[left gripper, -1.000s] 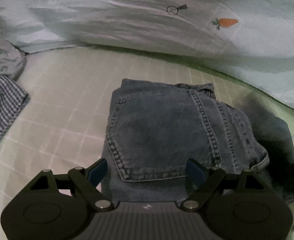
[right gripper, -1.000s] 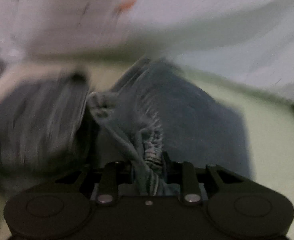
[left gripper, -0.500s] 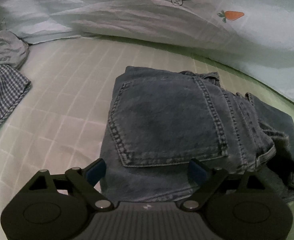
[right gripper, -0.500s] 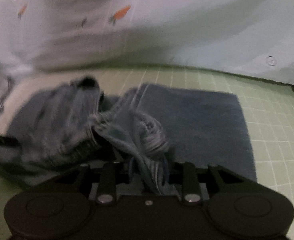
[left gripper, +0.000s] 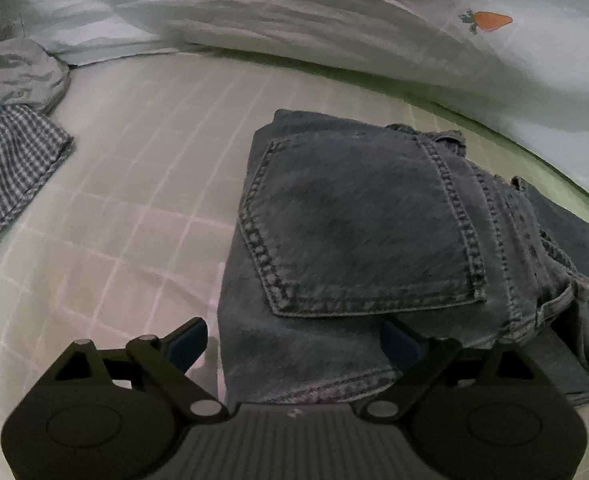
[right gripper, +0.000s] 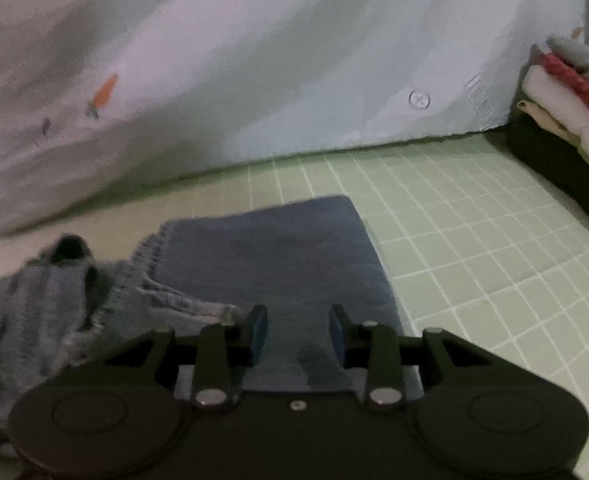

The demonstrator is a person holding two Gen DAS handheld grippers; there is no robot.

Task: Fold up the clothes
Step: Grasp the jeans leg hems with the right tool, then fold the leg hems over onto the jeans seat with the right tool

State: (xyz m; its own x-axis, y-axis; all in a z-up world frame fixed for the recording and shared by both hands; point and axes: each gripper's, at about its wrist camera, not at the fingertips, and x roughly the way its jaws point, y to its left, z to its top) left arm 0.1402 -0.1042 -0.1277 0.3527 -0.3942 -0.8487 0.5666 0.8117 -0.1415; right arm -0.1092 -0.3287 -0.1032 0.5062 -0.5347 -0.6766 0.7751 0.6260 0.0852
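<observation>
Jeans (left gripper: pixel 374 240): folded, back pocket up, on checked sheet (left gripper: pixel 134 200)
Left gripper (left gripper: pixel 294 340): wide, empty
Right gripper (right gripper: pixel 298 336): parted, empty, over denim

Looks like a bedroom at home. Everything sits on a bed with a pale green grid-pattern sheet (left gripper: pixel 142 184), and a rumpled white duvet (left gripper: pixel 334 28) printed with little carrots is bunched along the back. Folded jeans (left gripper: pixel 374 240), a checked shirt (left gripper: pixel 10 164) and a stack of folded laundry (right gripper: pixel 566 96) lie around, so laundry day basically.
</observation>
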